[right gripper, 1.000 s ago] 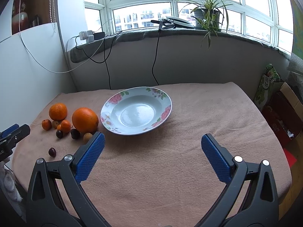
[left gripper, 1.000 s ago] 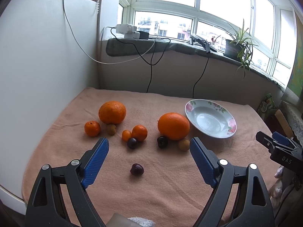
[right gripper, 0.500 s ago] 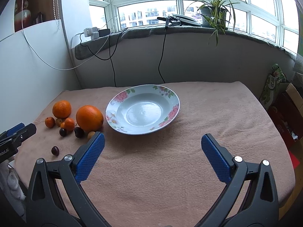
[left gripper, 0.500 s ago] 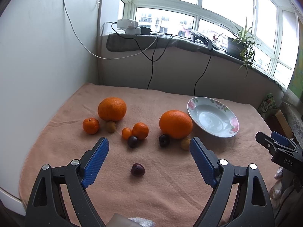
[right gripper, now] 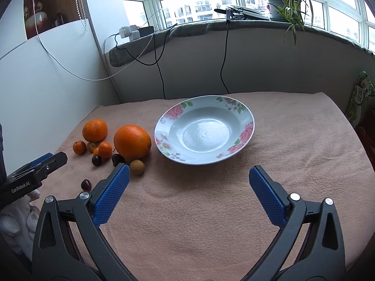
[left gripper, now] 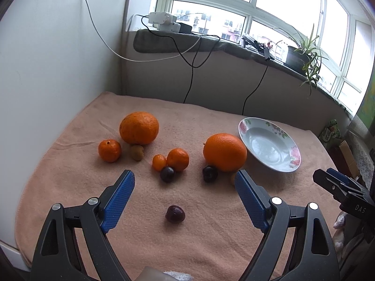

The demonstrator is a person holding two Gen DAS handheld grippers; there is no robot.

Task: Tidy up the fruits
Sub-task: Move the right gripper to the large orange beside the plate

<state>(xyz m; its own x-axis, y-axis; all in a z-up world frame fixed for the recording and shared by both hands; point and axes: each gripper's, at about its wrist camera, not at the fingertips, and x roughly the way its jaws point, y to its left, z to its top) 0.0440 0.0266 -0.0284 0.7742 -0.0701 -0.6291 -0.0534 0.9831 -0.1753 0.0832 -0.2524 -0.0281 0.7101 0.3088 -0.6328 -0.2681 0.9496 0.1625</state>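
Observation:
My left gripper point(left gripper: 185, 187) is open above the peach cloth, and a lone dark plum point(left gripper: 175, 213) lies between its blue fingers. Beyond sit two big oranges point(left gripper: 139, 128) point(left gripper: 224, 152), small tangerines point(left gripper: 109, 150) point(left gripper: 177, 159), two more dark plums point(left gripper: 167, 174) point(left gripper: 209, 173) and a brown kiwi-like fruit point(left gripper: 137, 152). A floral plate point(left gripper: 269, 145) stands empty at the right. My right gripper point(right gripper: 188, 178) is open with nothing between its fingers, just in front of the plate point(right gripper: 204, 131). The fruit cluster point(right gripper: 132, 141) lies to its left.
A white wall panel point(left gripper: 46, 82) borders the table's left side. A grey sill point(left gripper: 211, 44) with cables, a power adapter and a potted plant point(right gripper: 284, 2) runs along the back. A box and bags point(right gripper: 361, 98) sit past the table's right edge.
Both grippers have edged forward and the views tilted slightly; the fruits and plate sit a little closer in frame. Both jaws stay open and nothing was touched.

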